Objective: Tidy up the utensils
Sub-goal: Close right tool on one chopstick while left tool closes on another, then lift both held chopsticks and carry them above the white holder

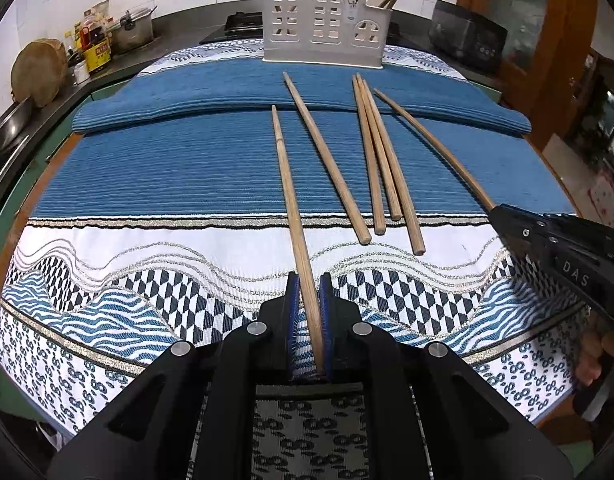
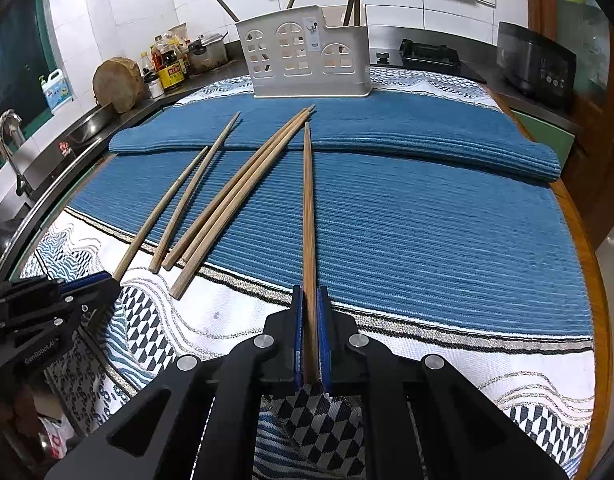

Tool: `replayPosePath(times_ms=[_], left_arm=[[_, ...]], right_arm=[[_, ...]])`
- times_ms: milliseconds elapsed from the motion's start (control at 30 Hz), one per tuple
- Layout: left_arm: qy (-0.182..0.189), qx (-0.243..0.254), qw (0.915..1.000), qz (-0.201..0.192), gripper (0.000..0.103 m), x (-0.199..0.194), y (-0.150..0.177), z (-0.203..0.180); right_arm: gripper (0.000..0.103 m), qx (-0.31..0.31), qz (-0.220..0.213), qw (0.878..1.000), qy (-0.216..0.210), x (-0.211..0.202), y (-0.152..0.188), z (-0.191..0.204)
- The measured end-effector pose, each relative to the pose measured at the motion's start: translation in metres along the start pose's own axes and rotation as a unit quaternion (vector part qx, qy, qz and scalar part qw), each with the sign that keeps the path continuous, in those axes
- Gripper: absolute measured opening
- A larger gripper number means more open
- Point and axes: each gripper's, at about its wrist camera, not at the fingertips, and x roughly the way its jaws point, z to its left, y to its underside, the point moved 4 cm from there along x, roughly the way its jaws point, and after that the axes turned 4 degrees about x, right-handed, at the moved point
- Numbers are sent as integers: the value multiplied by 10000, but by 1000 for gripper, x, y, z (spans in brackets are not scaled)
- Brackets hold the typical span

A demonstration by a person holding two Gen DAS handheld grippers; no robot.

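A: What does the left wrist view show?

B: The left hand-held gripper [image 1: 309,308] is pinching one wooden chopstick [image 1: 293,216] near its thick end. The stick runs straight ahead over a blue and white patterned cloth [image 1: 147,168] that covers the desk. The jaws are nearly pressed together, with only the stick between the blue pads.

A: And the other one?

B: The right hand-held gripper [image 2: 310,328] is likewise pinching a single chopstick [image 2: 309,216] by its thick end, tip pointing away. In the left view this gripper appears at the right edge, with fingers of the person's hand behind it.

A: Why hold them at the thick end?

B: Probably so the thin tips lead and can drop first into the holder. That is a judgement, not something shown.

A: Where is the holder?

B: A white plastic utensil holder [image 1: 321,24] with window-shaped cutouts stands upright at the far edge of the cloth, well apart from both grippers. A few sticks already lean out of its top.

A: What remains on the cloth?

B: Four loose chopsticks [image 1: 381,160] lie between the two held ones, three bunched together, touching, and one a little apart. So the sorting looks partly done.
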Motion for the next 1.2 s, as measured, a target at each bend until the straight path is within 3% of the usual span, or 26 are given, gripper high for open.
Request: replayPosePath(times_ms=[233, 367, 667, 733, 933, 1033, 1200], left_arm=[[195, 57, 9998, -21, 9, -3, -1, 5], [293, 94, 9993, -224, 8, -14, -8, 13], [476, 74, 9917, -1191, 8, -45, -42, 42], [564, 51, 9896, -1322, 0, -47, -50, 47], [815, 34, 9821, -1697, 0, -47, -78, 56], [901, 63, 9822, -1649, 0, -44, -82, 62], [1064, 76, 9875, -1163, 1, -23, -65, 62]], right_arm=[[7, 66, -97, 9999, 25, -7, -1, 3], [7, 106, -346, 9993, 49, -25, -7, 9], [7, 192, -1194, 9925, 149, -75, -48, 21], [7, 194, -1358, 9904, 193, -82, -61, 26], [7, 174, -1523, 9880, 213, -86, -91, 38], [7, 69, -1561, 9873, 276, -88, -99, 43], [7, 110, -1535, 9877, 292, -85, -100, 42]])
